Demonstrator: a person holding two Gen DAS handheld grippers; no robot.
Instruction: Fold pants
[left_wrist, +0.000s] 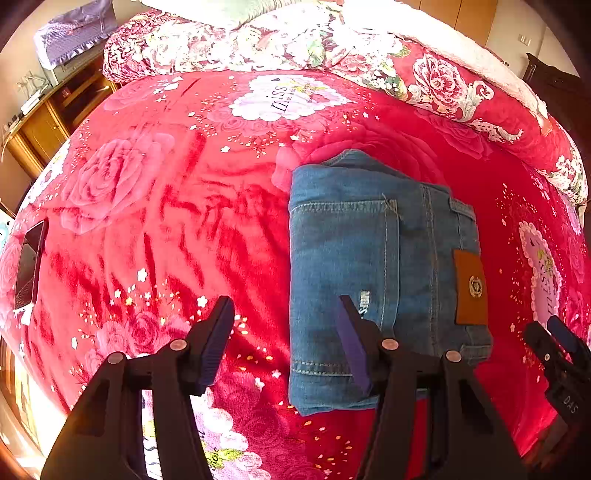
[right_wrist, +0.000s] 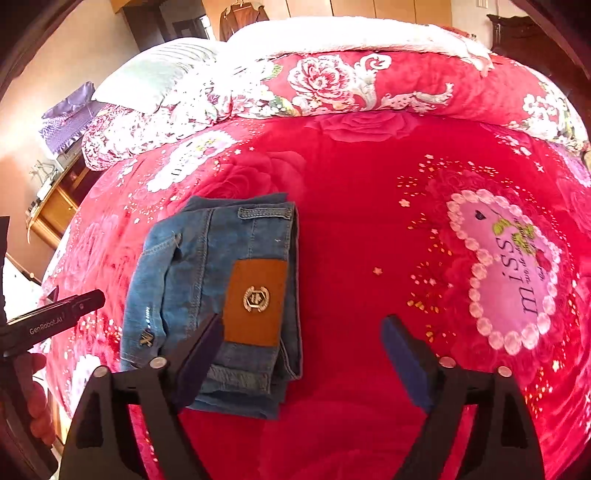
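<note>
Left wrist view: jeans (left_wrist: 373, 266) folded compact on red blanket (left_wrist: 177, 206). Left gripper (left_wrist: 286, 339) and right gripper (right_wrist: 303, 354) both gape, nothing held. Denim looks thick, limp, grippy; probably best pinched at layered edge near leather patch (right_wrist: 255, 302).

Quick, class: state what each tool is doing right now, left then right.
Left tool: open, holding nothing; folded blue denim jeans lie beyond it.
Right tool: open, holding nothing, above the jeans' edge.
</note>
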